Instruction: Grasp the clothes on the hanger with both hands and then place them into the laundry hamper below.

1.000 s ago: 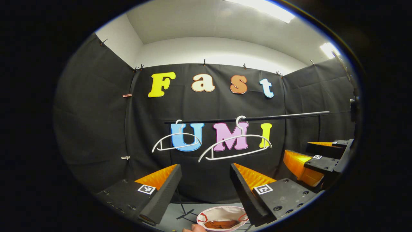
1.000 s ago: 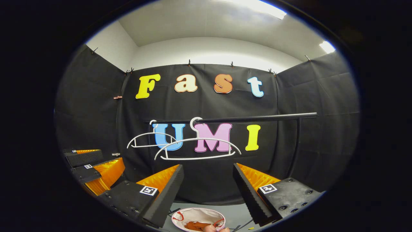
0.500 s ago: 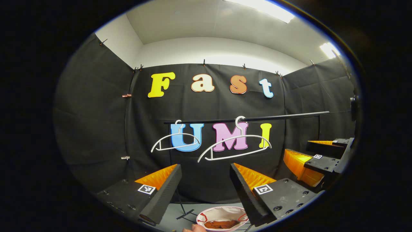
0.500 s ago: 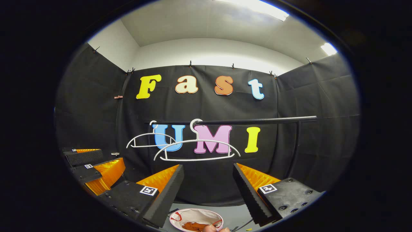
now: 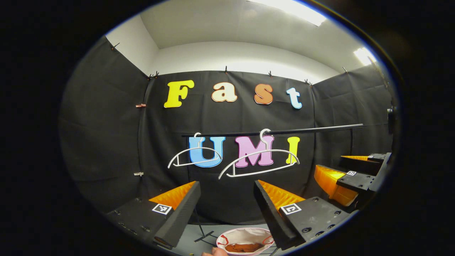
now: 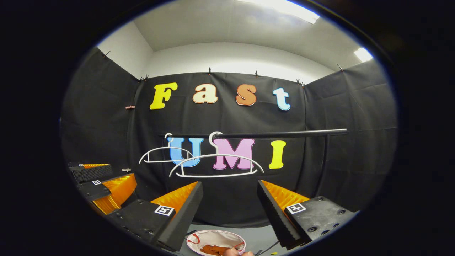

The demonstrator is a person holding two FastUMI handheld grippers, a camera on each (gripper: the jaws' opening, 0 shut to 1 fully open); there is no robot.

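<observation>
Two bare white hangers (image 5: 265, 150) (image 6: 217, 155) hang on a black rail (image 5: 312, 128) (image 6: 277, 134). Below, a white hamper with red handles (image 5: 245, 230) (image 6: 213, 233) holds orange-brown clothes (image 5: 245, 247) (image 6: 211, 250). My left gripper (image 5: 226, 183) is open and empty, pointing at the hangers from above the hamper; it also appears at the left of the right gripper view (image 6: 122, 171). My right gripper (image 6: 230, 183) is open and empty too, beside the left one (image 5: 328, 163).
The rail's upright post (image 6: 325, 163) stands at the right. A fingertip (image 5: 213, 251) (image 6: 231, 251) pokes in at the bottom edge next to the hamper. Black cloth walls close the booth on three sides. Grey floor (image 5: 192, 238) surrounds the hamper.
Both grippers stay open and almost still; the right gripper view has drifted slightly, so the rail sits a little lower in it. Hangers and hamper have not moved.
</observation>
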